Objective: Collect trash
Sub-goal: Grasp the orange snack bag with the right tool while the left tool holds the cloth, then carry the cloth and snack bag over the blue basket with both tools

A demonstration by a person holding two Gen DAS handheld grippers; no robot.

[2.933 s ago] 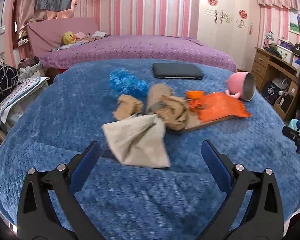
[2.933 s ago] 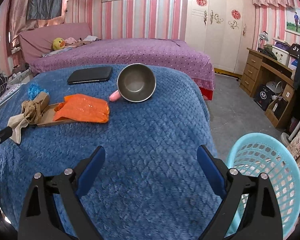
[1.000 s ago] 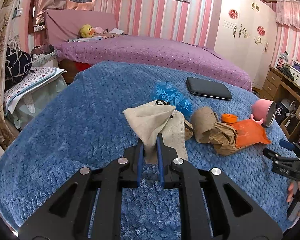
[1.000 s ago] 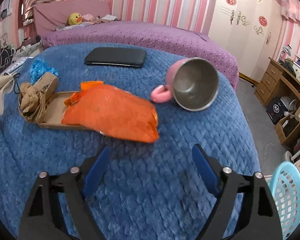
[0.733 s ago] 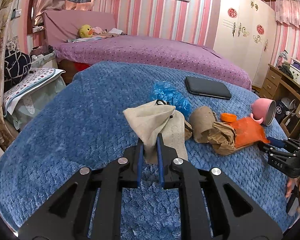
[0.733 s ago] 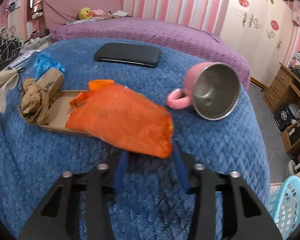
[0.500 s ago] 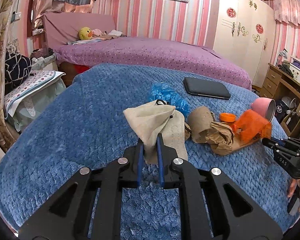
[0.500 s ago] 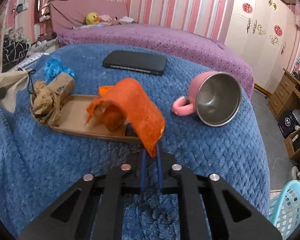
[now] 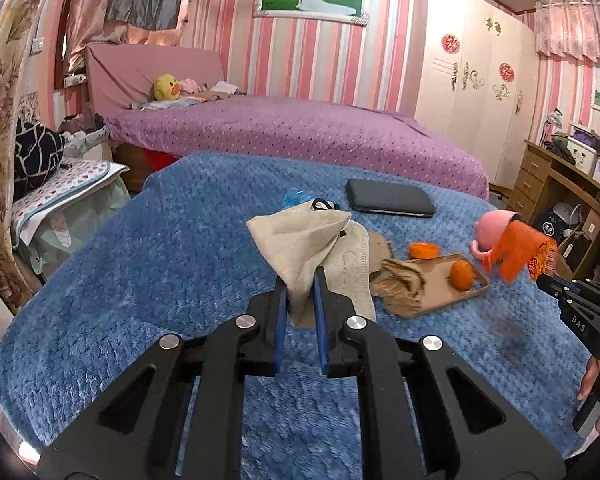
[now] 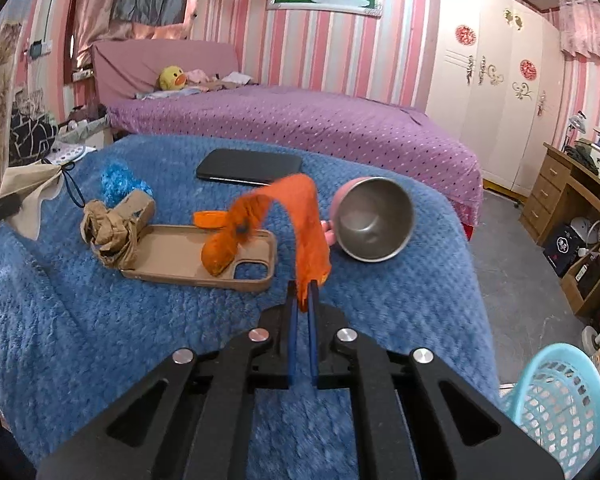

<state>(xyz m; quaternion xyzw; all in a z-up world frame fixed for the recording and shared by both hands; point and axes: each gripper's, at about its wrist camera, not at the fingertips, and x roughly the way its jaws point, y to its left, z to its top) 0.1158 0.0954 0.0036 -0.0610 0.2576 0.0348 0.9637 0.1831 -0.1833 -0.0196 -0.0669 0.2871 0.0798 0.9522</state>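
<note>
Blanket first — a thick blue fleece with a quilted, bumpy pile, spread over the surface that carries everything. Behind it lies a purple dotted bed. At the lower right of the right wrist view stands a pale blue plastic basket with a lattice wall, on the floor beside the blanket's edge. On the blanket, a pink mug with a dull steel lining lies on its side, near a flat black case. A tan phone case lies open side up, crumpled brown paper at one end and an orange lump inside. The left gripper has its jaws pinching a beige cloth pouch, soft and folded, lifted off the blanket. The right gripper — jaws just closed — pinches a thin, crinkly orange plastic wrapper that arches up above the phone case.
</note>
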